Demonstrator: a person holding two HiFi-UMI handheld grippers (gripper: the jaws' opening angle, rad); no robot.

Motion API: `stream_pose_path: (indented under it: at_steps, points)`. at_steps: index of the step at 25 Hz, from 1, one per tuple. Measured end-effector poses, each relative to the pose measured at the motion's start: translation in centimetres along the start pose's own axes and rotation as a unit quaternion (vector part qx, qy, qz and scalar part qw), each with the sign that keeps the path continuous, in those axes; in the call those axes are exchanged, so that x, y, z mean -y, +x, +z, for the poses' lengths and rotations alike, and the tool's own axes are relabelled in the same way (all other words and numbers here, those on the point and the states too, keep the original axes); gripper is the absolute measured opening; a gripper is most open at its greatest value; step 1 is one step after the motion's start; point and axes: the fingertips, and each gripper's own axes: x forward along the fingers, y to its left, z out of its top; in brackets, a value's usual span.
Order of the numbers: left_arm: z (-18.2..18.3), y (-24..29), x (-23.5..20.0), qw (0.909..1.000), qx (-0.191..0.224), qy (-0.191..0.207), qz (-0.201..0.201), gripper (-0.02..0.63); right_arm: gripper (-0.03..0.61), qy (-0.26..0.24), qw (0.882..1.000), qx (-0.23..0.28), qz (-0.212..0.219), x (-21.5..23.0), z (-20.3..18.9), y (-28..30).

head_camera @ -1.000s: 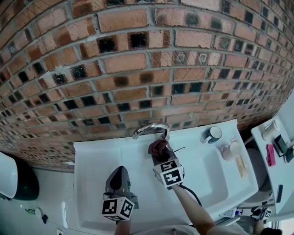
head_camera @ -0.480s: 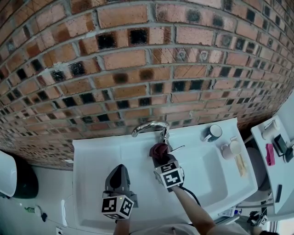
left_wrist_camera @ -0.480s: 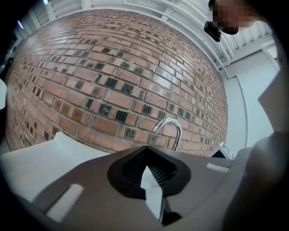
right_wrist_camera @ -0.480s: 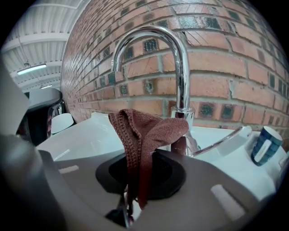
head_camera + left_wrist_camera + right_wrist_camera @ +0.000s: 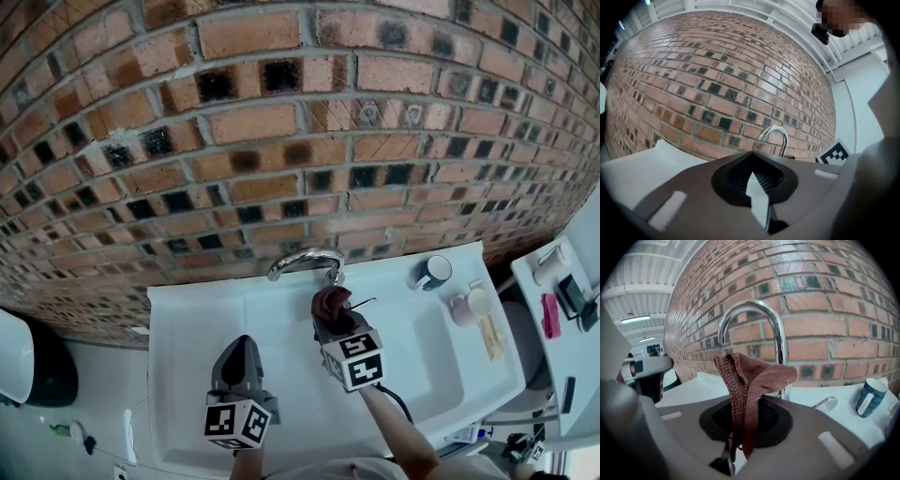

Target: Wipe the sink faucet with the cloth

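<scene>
My right hand-held gripper [image 5: 735, 448] is pinching the brown cloth [image 5: 752, 378], which stands at centre frame just in front of the faucet [image 5: 777, 329]. I can't tell if they touch. The faucet's upright neck rises behind the cloth and arches toward the upper left. My left hand-held gripper [image 5: 759, 206], jaws pressed together on nothing, is the farther one. I can read no brand or writing.

Bunched reddish-brown cloth [image 5: 751, 380] stands upright just in front of the arched chrome faucet [image 5: 777, 331]
</scene>
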Motion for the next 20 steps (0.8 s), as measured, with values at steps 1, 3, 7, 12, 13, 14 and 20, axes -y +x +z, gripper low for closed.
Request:
stream_pose_path:
  at_steps: [1, 3, 7, 12, 13, 14, 20]
  points:
    - [0.8, -0.1, 0.1, 1.0, 0.006, 0.002, 0.0, 0.005, 0.049, 0.003, 1.0, 0.018, 0.0, 0.0, 1.3, -0.7]
    - [2.6, -0.3, 0.4, 0.9997, 0.024, 0.008, -0.003, 0.005, 0.049, 0.004, 0.998, 0.055, 0.001, 0.0, 4.1, -2.6]
    - [4.8, -1.0, 0.5, 0.9989, 0.046, 0.001, -0.007, 0.005, 0.049, -0.003, 0.993, 0.12, 0.002, -1.1, 7.4, -8.2]
    - [5.1, -3.8, 1.7, 0.9987, 0.05, 0.003, -0.013, 0.005, 0.049, 0.02, 0.984, 0.179, 0.003, -3.9, 6.6, -16.8]
    - [5.0, -4.3, 2.2, 0.9986, 0.051, 0.002, -0.017, 0.005, 0.049, 0.018, 0.982, 0.188, 0.003, -4.4, 6.2, -17.9]
    - [5.0, -4.6, 2.7, 0.9983, 0.053, 0.001, -0.021, 0.005, 0.049, 0.013, 0.981, 0.195, 0.005, -4.9, 6.0, -18.6]
    - [6.6, -6.7, 6.9, 0.9938, 0.089, 0.022, -0.064, 0.005, 0.048, 0.003, 0.98, 0.198, 0.023, -7.2, 5.0, -19.6]
